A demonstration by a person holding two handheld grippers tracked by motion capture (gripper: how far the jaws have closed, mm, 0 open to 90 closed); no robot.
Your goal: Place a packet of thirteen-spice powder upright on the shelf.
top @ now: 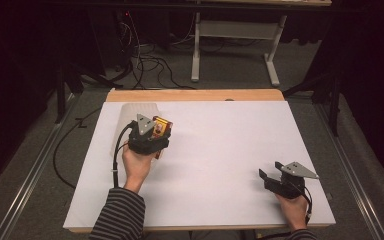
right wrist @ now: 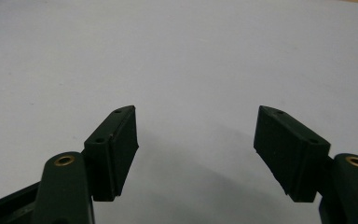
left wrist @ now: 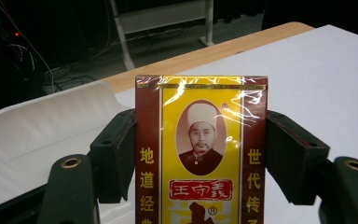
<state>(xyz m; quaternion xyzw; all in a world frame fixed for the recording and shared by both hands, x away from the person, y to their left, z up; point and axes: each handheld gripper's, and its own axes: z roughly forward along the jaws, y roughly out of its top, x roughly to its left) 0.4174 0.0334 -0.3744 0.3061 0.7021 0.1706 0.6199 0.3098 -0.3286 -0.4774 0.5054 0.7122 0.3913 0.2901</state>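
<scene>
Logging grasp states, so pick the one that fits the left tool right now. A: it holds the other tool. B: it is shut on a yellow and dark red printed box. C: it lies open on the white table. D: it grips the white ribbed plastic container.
B: in the left gripper view both jaws of the left tool press the sides of the yellow and dark red printed box, held above the white table.

Yellow-and-maroon box (left wrist: 200, 154) with red label, black tongs (left wrist: 200, 154), white table (top: 220, 150), striped sleeve (top: 117, 217).
</scene>
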